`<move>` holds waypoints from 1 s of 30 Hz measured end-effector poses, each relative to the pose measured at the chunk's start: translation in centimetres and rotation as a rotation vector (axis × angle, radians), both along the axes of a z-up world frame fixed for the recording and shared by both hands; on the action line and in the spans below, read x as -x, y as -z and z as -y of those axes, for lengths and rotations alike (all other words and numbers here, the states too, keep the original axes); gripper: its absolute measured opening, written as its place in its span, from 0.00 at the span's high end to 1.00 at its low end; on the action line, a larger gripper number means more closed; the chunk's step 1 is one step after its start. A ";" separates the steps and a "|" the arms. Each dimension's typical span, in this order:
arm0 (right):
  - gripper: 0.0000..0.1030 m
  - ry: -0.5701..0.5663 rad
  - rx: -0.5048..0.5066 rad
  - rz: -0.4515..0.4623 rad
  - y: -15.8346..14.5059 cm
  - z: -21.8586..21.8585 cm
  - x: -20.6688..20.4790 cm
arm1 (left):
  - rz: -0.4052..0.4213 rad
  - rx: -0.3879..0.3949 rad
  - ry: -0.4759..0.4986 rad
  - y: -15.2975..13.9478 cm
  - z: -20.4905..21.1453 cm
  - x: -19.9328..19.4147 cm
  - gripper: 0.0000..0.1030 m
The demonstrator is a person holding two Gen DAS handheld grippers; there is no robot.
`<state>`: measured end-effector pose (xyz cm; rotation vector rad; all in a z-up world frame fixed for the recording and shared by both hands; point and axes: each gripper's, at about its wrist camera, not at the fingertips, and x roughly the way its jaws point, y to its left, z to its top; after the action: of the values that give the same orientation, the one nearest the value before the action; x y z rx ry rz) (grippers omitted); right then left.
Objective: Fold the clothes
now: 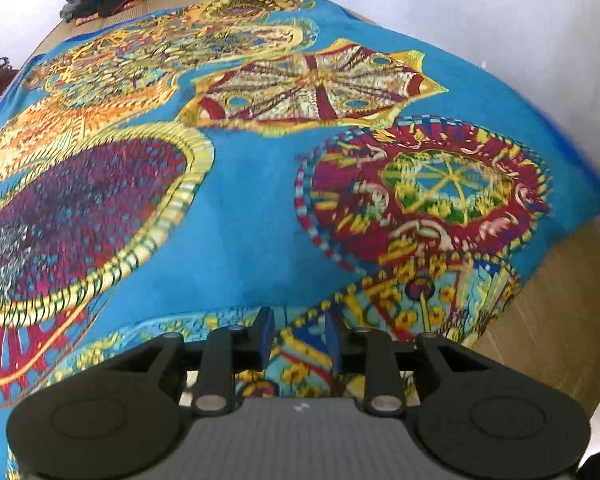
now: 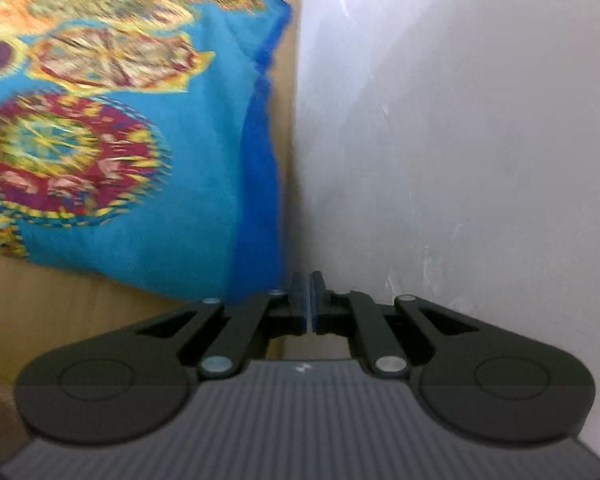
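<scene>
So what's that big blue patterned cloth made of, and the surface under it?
The blue patterned cloth looks like thin woven fabric, perhaps cotton or silky synthetic: it drapes softly with printed medallions. The surface beneath looks like a tan woven mat, faintly ribbed; blur leaves this uncertain.

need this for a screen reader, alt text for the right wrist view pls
A shut right tool, nothing visible between its blue pads, points at the seam where a white wall meets a tan surface. To its left lies a blurred turquoise cloth printed with red and yellow medallions.
</scene>
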<state>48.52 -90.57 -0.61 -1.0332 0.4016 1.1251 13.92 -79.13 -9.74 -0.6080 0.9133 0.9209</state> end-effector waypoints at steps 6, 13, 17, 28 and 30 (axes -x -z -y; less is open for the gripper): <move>0.76 -0.012 -0.083 0.027 0.6 -0.7 2.1 | -0.004 0.010 -0.055 0.3 1.3 1.3 0.67; 0.61 -0.259 -0.066 -0.306 4.1 -1.5 7.6 | -0.040 0.018 -0.188 -0.2 2.5 4.7 0.63; 0.61 -0.269 0.027 -0.345 7.6 -2.9 9.6 | -0.046 0.039 -0.283 -0.3 3.4 7.6 0.62; 0.58 -0.047 -0.091 -0.331 7.1 -2.4 13.5 | -0.034 0.051 -0.383 -0.7 8.2 17.2 0.62; 0.58 -0.024 -0.153 -0.340 6.2 -1.9 16.1 | -0.024 0.031 -0.367 -1.0 9.4 19.1 0.62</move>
<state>32.40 -88.68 -6.85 -0.7143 0.5640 1.3367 -5.13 -88.50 -8.72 -0.8089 0.8524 1.2462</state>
